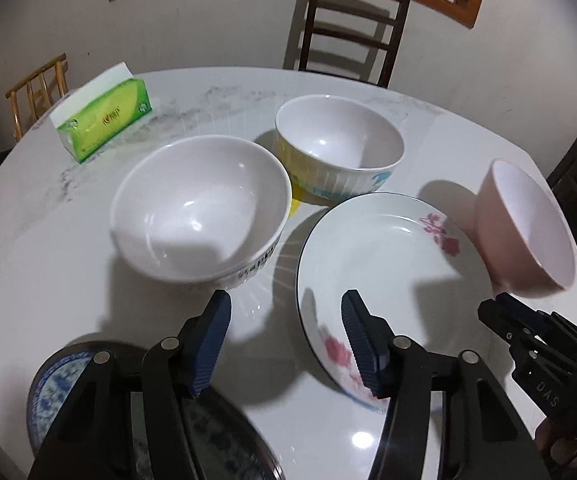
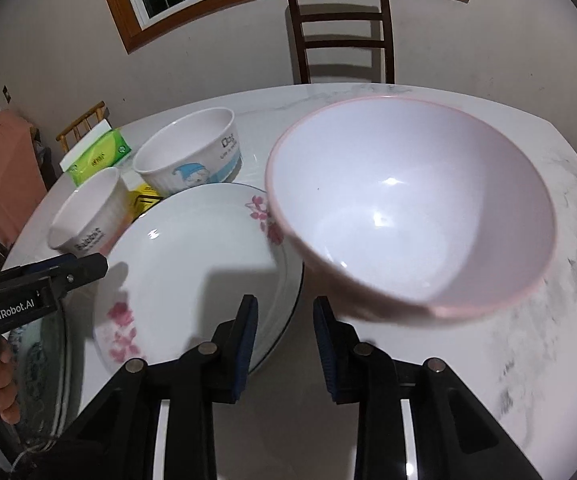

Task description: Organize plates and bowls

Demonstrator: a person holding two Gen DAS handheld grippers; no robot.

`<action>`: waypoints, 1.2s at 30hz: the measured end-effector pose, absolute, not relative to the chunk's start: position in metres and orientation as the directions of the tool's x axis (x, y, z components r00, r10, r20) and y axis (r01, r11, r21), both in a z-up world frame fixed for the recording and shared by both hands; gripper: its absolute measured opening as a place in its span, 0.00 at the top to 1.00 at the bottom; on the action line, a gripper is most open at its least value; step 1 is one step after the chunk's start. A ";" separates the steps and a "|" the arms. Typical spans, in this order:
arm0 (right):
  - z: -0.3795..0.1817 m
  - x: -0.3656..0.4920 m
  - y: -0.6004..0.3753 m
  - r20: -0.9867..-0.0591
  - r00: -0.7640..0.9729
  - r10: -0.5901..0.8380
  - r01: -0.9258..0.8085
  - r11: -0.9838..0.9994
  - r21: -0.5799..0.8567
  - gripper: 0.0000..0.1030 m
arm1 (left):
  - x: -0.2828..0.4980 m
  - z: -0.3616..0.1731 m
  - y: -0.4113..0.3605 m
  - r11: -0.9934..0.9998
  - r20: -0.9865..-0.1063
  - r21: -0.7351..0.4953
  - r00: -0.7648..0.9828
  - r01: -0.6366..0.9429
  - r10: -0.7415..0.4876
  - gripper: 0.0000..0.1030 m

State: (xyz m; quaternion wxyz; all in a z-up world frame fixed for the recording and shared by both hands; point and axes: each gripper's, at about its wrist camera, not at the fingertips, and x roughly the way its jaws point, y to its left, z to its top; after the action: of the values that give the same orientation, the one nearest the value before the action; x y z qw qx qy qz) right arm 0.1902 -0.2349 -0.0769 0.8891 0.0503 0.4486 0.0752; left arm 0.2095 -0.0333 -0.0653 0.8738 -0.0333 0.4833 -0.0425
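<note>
Pink bowl point(image 2: 408, 208) hangs tilted ahead of my right gripper point(image 2: 284, 344), pinched by its lower rim; glossy, stiff, likely light and slippery. My left gripper point(image 1: 286, 344) stands spread, empty.

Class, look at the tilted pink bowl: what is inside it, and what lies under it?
The pink bowl shows only a bare white inside. It overlaps the flowered plate's far rim; the table beneath its base is hidden.

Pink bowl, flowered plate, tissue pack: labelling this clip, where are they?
pink bowl point(image 2: 428, 216), right wrist view, inner wall.
flowered plate point(image 1: 372, 248), left wrist view, bare centre.
tissue pack point(image 1: 104, 120), left wrist view, green front.
</note>
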 end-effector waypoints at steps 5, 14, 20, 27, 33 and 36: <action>-0.083 0.205 -0.234 -0.797 0.571 0.199 -0.105 0.980 0.170 0.76 | 0.222 -0.081 -0.038 0.993 -0.866 -0.108 0.485 0.047 -0.118 0.54; -0.089 0.214 -0.237 -0.806 0.548 0.226 -0.098 0.974 0.206 0.84 | 0.236 -0.094 -0.043 0.989 -0.886 -0.132 0.440 0.065 -0.147 0.71; -0.089 0.210 -0.240 -0.814 0.535 0.228 -0.083 0.973 0.217 0.85 | 0.234 -0.095 -0.053 0.987 -0.891 -0.129 0.424 0.100 -0.160 0.80; -0.087 0.188 -0.241 -0.837 0.502 0.218 -0.055 0.974 0.220 0.85 | 0.217 -0.094 -0.057 0.983 -0.909 -0.142 0.378 0.120 -0.177 0.80; -0.087 0.158 -0.246 -0.858 0.470 0.209 -0.027 0.974 0.223 0.85 | 0.190 -0.095 -0.064 0.977 -0.918 -0.152 0.344 0.150 -0.195 0.80; -0.087 0.143 -0.247 -0.866 0.456 0.205 -0.019 0.975 0.221 0.85 | 0.174 -0.094 -0.068 0.975 -0.920 -0.154 0.336 0.160 -0.201 0.80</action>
State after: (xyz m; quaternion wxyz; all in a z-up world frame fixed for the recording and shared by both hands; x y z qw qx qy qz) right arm 0.1426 -0.2472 -0.0870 0.8486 0.0898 0.5172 0.0661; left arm 0.1738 -0.0680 -0.0941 0.8170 -0.0179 0.5656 -0.1105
